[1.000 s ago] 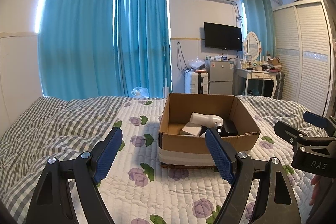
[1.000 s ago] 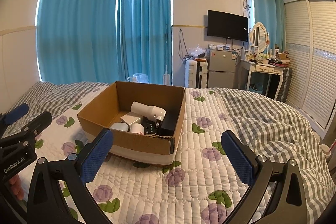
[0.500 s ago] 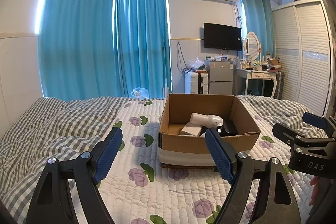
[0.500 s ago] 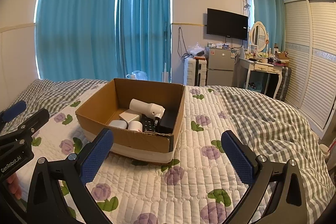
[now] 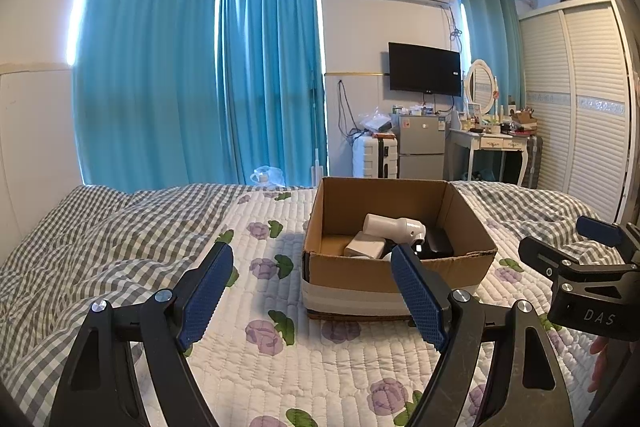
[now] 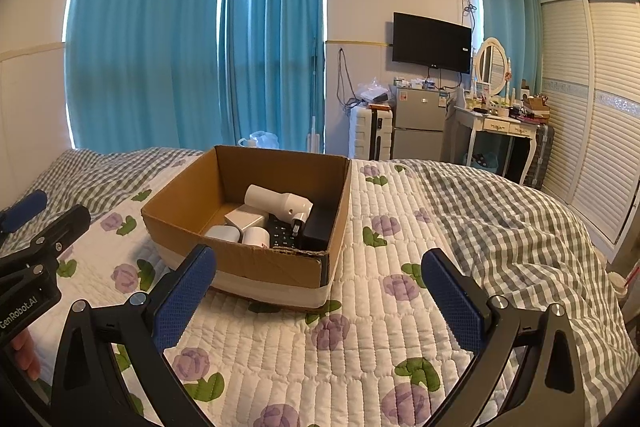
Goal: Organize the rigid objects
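An open cardboard box (image 5: 352,273) (image 6: 256,263) sits on the quilted bed. Inside lie a white cylindrical device (image 5: 390,225) (image 6: 278,202), a white square block (image 5: 365,247) (image 6: 245,219), a black remote (image 6: 282,235), a black box (image 6: 320,227) and small white items (image 6: 223,234). My left gripper (image 5: 312,291) is open and empty, held near the box's front left. My right gripper (image 6: 320,291) is open and empty, near the box's front right corner. Each gripper also shows in the other's view, the right one (image 5: 568,259) and the left one (image 6: 40,227).
The bed has a white floral quilt (image 6: 360,327) and a grey checked blanket (image 5: 80,239). Beyond the bed stand a white suitcase (image 5: 374,157), a small fridge (image 5: 422,147), a dressing table (image 5: 492,143) and a wardrobe (image 5: 588,99). Blue curtains (image 5: 200,75) cover the window.
Both grippers have barely moved; the right wrist view has risen slightly so the box sits a little lower. Nothing was taken hold of or let go.
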Available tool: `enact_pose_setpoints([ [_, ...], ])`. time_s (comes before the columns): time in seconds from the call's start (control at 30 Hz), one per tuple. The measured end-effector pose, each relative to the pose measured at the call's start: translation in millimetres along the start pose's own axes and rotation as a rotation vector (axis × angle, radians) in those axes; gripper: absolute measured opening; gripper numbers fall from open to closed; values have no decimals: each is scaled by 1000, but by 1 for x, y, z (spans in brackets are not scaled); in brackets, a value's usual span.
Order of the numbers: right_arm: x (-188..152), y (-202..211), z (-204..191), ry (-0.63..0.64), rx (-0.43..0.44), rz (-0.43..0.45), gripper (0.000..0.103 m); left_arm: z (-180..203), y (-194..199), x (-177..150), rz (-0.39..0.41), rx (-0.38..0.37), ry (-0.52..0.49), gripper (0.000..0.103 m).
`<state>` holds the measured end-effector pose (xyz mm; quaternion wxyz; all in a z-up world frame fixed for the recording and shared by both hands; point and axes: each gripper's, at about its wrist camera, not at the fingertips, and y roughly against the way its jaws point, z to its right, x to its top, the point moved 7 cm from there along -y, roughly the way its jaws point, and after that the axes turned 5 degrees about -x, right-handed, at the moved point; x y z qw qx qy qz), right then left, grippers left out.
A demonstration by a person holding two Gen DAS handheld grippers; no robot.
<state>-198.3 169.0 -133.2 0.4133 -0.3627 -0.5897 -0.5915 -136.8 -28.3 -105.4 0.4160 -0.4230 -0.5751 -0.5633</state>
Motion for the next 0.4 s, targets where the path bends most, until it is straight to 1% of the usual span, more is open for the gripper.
enact_pose_setpoints([
  [0.4,-3,-3,1,-5,-7,-15,103,-1,1,0,3,3,3,84],
])
